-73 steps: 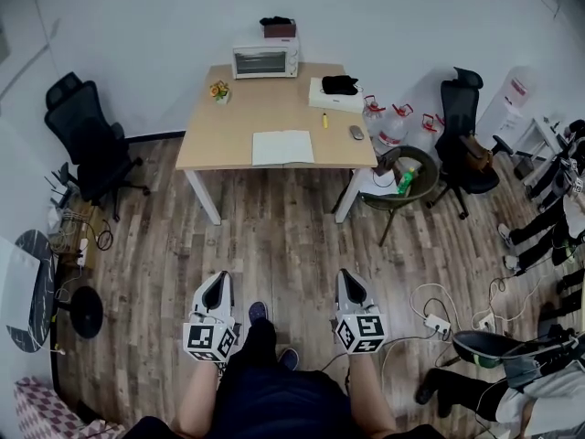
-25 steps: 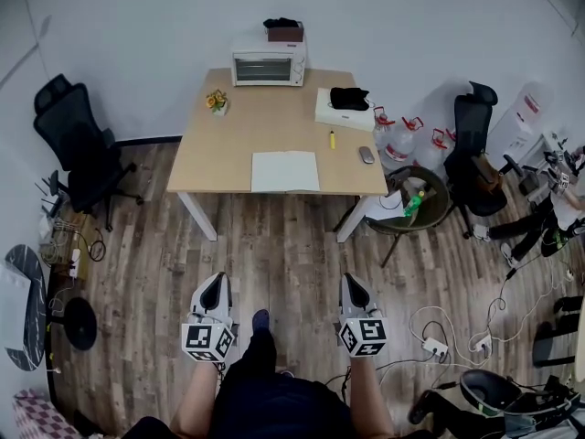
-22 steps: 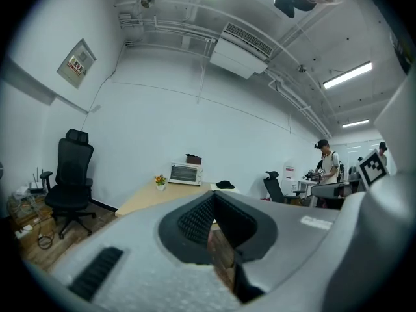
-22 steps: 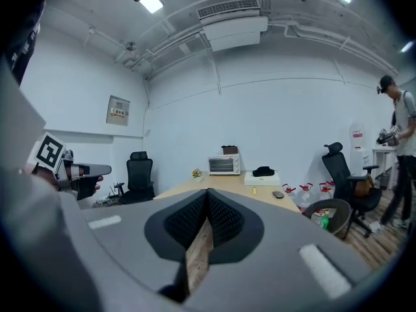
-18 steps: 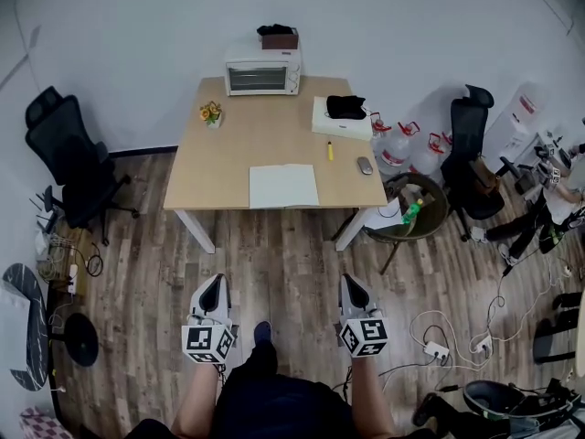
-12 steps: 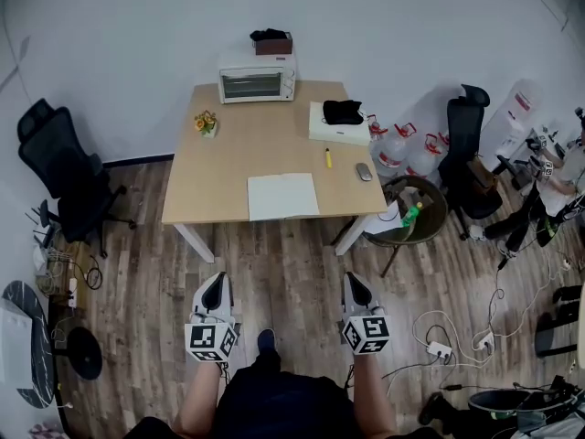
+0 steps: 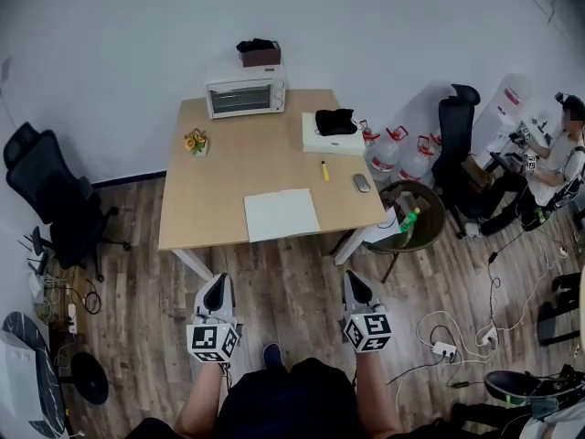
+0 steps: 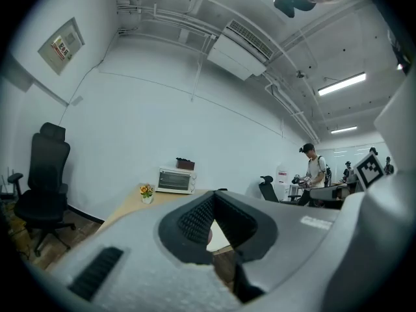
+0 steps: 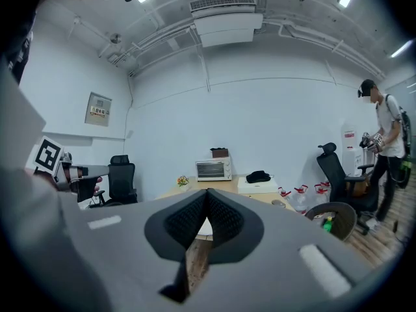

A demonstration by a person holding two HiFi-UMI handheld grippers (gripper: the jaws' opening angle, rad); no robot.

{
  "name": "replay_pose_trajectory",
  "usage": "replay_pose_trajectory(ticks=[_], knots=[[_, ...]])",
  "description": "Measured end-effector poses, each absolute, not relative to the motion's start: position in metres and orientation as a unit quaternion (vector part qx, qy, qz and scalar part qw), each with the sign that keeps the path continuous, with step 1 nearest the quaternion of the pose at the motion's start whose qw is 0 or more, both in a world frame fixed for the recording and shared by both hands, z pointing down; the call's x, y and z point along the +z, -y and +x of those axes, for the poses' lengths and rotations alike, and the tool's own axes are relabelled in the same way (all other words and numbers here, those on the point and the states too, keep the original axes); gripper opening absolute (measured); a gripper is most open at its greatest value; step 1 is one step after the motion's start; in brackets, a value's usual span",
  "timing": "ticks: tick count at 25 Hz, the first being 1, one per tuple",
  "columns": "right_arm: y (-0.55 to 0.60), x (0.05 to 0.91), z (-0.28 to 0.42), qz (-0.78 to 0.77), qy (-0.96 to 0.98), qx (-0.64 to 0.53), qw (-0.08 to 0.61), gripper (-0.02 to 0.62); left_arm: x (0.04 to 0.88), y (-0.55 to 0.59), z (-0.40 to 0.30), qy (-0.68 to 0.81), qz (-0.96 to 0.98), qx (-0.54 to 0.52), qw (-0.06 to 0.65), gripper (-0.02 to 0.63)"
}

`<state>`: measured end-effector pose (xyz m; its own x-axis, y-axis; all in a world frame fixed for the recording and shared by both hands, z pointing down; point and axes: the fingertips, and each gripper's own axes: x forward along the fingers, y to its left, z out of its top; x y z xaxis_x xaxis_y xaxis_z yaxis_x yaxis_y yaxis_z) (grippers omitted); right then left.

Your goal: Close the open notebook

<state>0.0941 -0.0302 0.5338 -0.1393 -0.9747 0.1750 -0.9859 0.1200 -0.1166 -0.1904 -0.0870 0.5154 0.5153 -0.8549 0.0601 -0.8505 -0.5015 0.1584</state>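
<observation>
Left gripper [image 7: 218,279] and right gripper [image 7: 352,275] have come nearer the surface [image 7: 224,167] with the open notebook [image 7: 281,214], fingers [image 9: 185,221] pressed together, holding nothing.

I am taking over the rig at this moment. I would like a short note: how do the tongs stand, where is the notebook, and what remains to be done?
Left tongs: shut, empty, held low over the floor, short of the table.
Right tongs: shut, empty, level with the left ones, also short of the table.
Notebook: lies open and flat near the front edge of the table, nothing touching it.
Done: nothing on the notebook yet.
Left: step up to the table, open one pair of tongs, probably catch one side's edge and fold the notebook shut.
</observation>
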Motion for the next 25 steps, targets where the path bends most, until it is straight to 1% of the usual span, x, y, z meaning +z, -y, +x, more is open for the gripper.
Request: replay_pose_trajectory(ticks=[12, 25], knots=[[0.064, 0.544, 0.109, 0.659, 0.742, 0.123, 0.018, 0.005, 0.524, 0.120, -0.182, 0.494, 0.864, -0.009, 0.095, 0.003], [0.132, 0.562, 0.163, 0.626, 0.766, 0.143, 0.019, 0.006, 0.534, 0.168, -0.128, 0.532, 0.842, -0.007, 0.095, 0.003]])
